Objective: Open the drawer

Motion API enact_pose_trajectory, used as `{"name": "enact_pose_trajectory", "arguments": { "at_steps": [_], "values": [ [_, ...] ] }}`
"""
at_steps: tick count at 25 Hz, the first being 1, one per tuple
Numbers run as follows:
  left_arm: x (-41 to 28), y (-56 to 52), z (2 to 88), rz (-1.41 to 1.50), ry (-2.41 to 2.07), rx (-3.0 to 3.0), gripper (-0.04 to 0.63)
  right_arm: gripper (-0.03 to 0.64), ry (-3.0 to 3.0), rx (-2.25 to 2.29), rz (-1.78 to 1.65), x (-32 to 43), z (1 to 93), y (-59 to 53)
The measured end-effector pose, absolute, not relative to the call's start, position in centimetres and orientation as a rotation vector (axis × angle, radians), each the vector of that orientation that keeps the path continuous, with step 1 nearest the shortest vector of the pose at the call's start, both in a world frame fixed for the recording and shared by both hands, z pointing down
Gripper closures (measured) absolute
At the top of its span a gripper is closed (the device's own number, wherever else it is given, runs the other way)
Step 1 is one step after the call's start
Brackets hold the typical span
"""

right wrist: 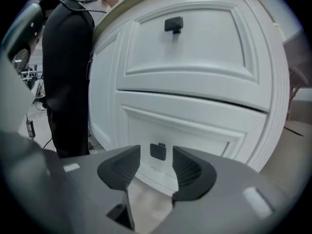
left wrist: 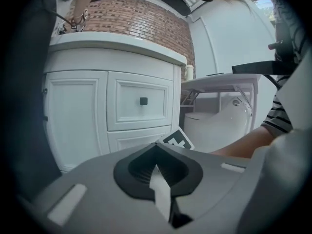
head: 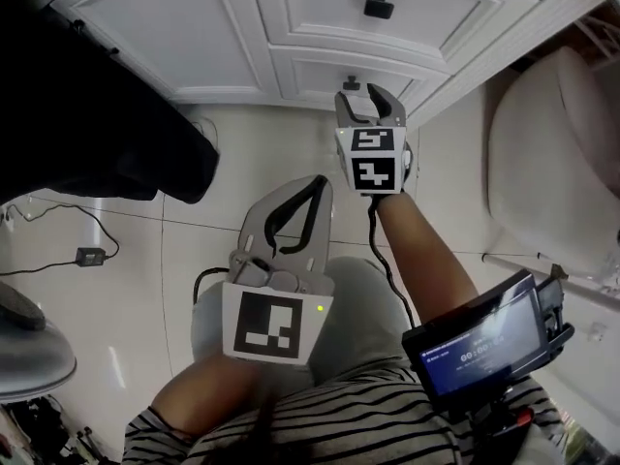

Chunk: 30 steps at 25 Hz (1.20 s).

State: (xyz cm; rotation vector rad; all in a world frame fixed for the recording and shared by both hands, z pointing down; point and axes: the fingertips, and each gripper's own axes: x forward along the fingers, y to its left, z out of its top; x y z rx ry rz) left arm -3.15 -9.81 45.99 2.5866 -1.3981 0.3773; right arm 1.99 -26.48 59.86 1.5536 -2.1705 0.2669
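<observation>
The white cabinet has an upper drawer (right wrist: 190,38) with a black knob (right wrist: 173,24) and a lower drawer (right wrist: 185,126) with a small black knob (right wrist: 158,151). My right gripper (right wrist: 156,153) is open and points at the lower knob, which shows in the gap just ahead of the fingertips, with neither pad touching it. From the head view the right gripper (head: 360,95) sits right below that lower knob (head: 351,83). My left gripper (head: 318,184) hangs back over the floor, shut and empty. In its own view the left gripper (left wrist: 156,152) faces the cabinet from farther off.
A white toilet (head: 552,153) stands to the right of the cabinet, close to my right arm. A person in black (head: 87,95) stands at the left beside the cabinet door (head: 174,37). A cable (head: 87,255) lies on the tiled floor at the left.
</observation>
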Motion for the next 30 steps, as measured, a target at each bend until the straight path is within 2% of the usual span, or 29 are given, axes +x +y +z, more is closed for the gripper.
{"name": "enact_pose_trajectory", "arguments": {
  "at_steps": [4,6,7,15,30],
  "values": [
    [-4.3,-10.3,46.8,0.395,-1.430,2.558,0.580,0.426,-2.138,1.546,0.244,2.0,61.2,-28.0],
    [-4.4,-10.6,47.0,0.399,-1.437,2.552,0.580,0.491,-2.124,1.546,0.201,1.9,61.4,-28.2],
    [-4.5,-10.7,47.0,0.405,-1.437,2.551,0.580,0.499,-2.119,1.550,0.181,1.8,61.5,-28.2],
    [-3.9,-11.1,46.1,0.424,-1.446,2.596,0.580,0.517,-2.149,1.519,0.187,1.8,61.3,-27.1],
    [-1.6,-9.5,44.2,0.399,-1.498,2.690,0.580,0.549,-2.289,1.266,0.221,-0.3,61.0,-10.3]
  ]
}}
